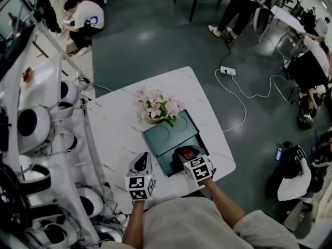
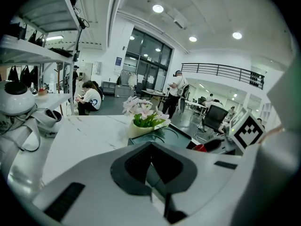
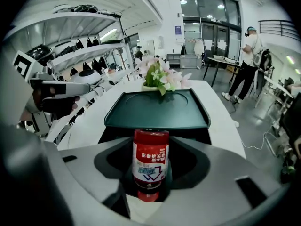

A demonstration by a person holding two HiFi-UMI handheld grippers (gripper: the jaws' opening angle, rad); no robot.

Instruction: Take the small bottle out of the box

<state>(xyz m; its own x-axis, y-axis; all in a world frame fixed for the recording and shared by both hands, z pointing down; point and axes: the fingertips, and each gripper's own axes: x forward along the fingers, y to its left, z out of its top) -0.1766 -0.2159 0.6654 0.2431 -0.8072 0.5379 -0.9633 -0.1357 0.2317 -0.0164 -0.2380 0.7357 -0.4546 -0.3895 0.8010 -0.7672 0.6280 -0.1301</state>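
A small red bottle (image 3: pixel 150 164) with a red-and-white label sits cap-down between the jaws of my right gripper (image 3: pixel 150 175), which is shut on it. In the head view the bottle (image 1: pixel 187 153) and right gripper (image 1: pixel 185 158) hang over the near right part of the dark green box (image 1: pixel 167 164), whose lid (image 1: pixel 168 134) lies open toward the flowers. My left gripper (image 1: pixel 141 162) is just left of the box, over the white table (image 1: pixel 116 134). Its tips meet with nothing between them (image 2: pixel 150 147). The bottle's red (image 2: pixel 200 147) also shows in the left gripper view.
A pot of pink flowers (image 1: pixel 158 108) stands right behind the box lid. White shelving with rounded robot parts (image 1: pixel 36 123) runs along the table's left side. Beyond the table, a power strip (image 1: pixel 227 70) and cable lie on the floor, and people stand or sit there.
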